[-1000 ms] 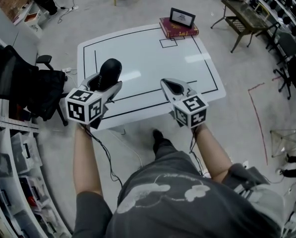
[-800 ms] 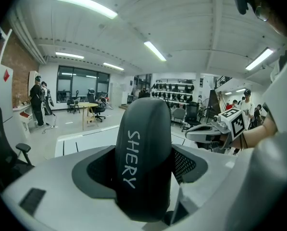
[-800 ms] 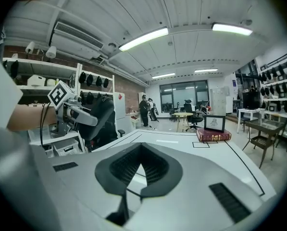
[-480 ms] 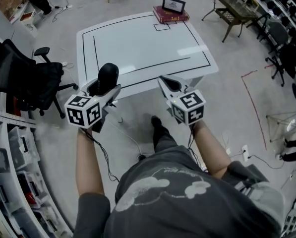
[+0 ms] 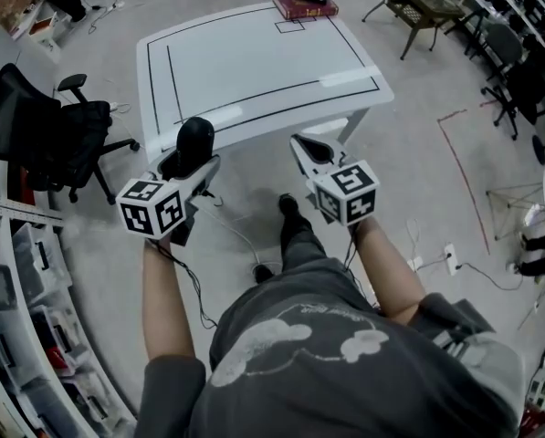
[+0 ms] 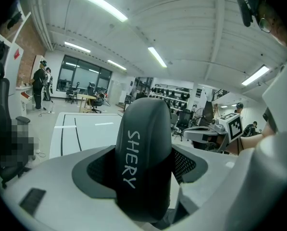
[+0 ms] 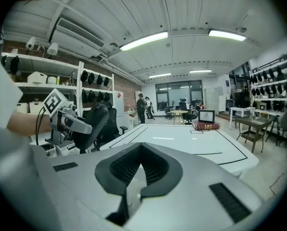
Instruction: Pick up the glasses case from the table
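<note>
At the near edge of the white counter (image 5: pixel 254 62): left gripper (image 5: pixel 197 162) pinches the black oval hard-shell glasses case (image 5: pixel 196 135), long axis along its jaws; right gripper (image 5: pixel 305 146) pressed together, empty

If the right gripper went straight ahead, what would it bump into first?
Probably the white table: the right gripper aims toward its near edge with nothing in between, though height is hard to judge.

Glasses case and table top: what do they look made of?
Glasses case: black, matte and smooth, with white printed lettering. It is likely a hard shell of moulded plastic or faux leather; can't tell which. Table top: white and glossy, with bright glare strips. It is probably laminate or a whiteboard-like coating.
</note>
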Action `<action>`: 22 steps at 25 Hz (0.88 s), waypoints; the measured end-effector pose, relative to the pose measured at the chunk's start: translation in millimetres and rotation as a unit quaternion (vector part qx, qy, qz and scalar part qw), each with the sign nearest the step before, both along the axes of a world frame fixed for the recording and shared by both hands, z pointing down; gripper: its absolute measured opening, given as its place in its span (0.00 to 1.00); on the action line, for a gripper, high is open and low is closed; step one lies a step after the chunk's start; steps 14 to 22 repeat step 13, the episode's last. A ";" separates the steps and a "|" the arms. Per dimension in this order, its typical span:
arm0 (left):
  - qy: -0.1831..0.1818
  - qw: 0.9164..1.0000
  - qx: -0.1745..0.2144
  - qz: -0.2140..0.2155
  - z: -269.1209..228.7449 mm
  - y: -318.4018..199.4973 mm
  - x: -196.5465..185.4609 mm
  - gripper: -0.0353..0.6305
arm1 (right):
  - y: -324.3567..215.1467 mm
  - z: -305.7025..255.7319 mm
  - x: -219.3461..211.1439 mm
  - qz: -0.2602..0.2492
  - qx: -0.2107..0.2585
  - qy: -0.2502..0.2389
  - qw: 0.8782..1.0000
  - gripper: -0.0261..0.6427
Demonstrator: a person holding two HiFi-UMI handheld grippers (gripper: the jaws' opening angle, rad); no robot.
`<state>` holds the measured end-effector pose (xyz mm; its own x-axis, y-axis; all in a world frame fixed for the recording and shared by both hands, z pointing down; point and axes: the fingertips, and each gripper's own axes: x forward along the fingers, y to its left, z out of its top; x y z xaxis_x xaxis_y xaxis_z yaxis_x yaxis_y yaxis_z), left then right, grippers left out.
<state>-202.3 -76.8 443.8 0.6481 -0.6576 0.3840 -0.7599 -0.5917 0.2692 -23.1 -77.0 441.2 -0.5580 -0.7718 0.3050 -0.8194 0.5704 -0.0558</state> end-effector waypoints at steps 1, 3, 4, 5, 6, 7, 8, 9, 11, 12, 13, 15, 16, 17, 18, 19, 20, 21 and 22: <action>0.002 1.000 -0.003 0.000 3.1 5.0 -0.1 0.56 | 4.5 2.1 -0.3 0.001 -0.001 -0.001 1.000 0.04; 0.006 1.000 -0.008 0.001 8.4 13.9 0.6 0.56 | 12.8 6.5 -1.4 0.001 -0.006 0.001 1.000 0.04; 0.009 1.000 -0.009 0.001 10.7 17.6 1.4 0.56 | 16.1 8.3 -1.9 0.001 -0.008 0.002 1.000 0.04; 0.011 1.000 -0.011 0.003 12.8 21.0 2.7 0.56 | 18.5 9.8 -1.9 0.001 -0.008 0.002 1.000 0.04; 0.013 1.000 -0.012 0.004 15.0 24.1 4.4 0.56 | 20.8 11.2 -1.3 0.001 -0.009 0.002 1.000 0.04; 0.013 1.000 -0.013 0.006 17.1 26.8 6.5 0.56 | 22.8 12.4 -0.1 0.002 -0.011 0.003 1.000 0.04; 0.014 1.000 -0.015 0.007 19.1 28.9 8.8 0.56 | 24.3 13.3 1.6 0.003 -0.013 0.003 1.000 0.04; 0.014 1.000 -0.016 0.009 21.0 30.7 11.2 0.56 | 25.4 14.1 3.6 0.005 -0.014 0.003 1.000 0.04; 0.016 1.000 -0.019 0.013 25.4 33.9 15.6 0.56 | 25.9 15.5 7.8 0.010 -0.015 0.002 1.000 0.04; 0.017 1.000 -0.021 0.014 27.9 35.6 17.6 0.56 | 25.7 16.2 9.8 0.013 -0.014 0.001 1.000 0.04; 0.017 0.999 -0.023 0.015 30.4 37.3 19.6 0.56 | 25.5 16.9 11.9 0.016 -0.012 -0.001 1.000 0.04; 0.017 0.999 -0.023 0.015 30.4 37.3 19.6 0.56 | 25.5 16.9 11.9 0.016 -0.012 -0.001 1.000 0.04; 0.017 0.999 -0.023 0.015 30.4 37.3 19.6 0.56 | 25.5 16.9 11.9 0.016 -0.012 -0.001 1.000 0.04; 0.017 0.999 -0.023 0.015 30.4 37.3 19.6 0.56 | 25.5 16.9 11.9 0.016 -0.012 -0.001 1.000 0.04; 0.017 0.999 -0.023 0.015 30.4 37.3 19.6 0.56 | 25.5 16.9 11.9 0.016 -0.012 -0.001 1.000 0.04; 0.017 0.999 -0.023 0.015 30.4 37.3 19.6 0.56 | 25.5 16.9 11.9 0.016 -0.012 -0.001 1.000 0.04; 0.017 0.999 -0.023 0.015 30.4 37.3 19.6 0.56 | 25.5 16.9 11.9 0.016 -0.012 -0.001 1.000 0.04; 0.017 0.999 -0.023 0.015 30.4 37.3 19.6 0.56 | 25.5 16.9 11.9 0.016 -0.012 -0.001 1.000 0.04; 0.017 0.999 -0.023 0.015 30.4 37.3 19.6 0.56 | 25.5 16.9 11.9 0.016 -0.012 -0.001 1.000 0.04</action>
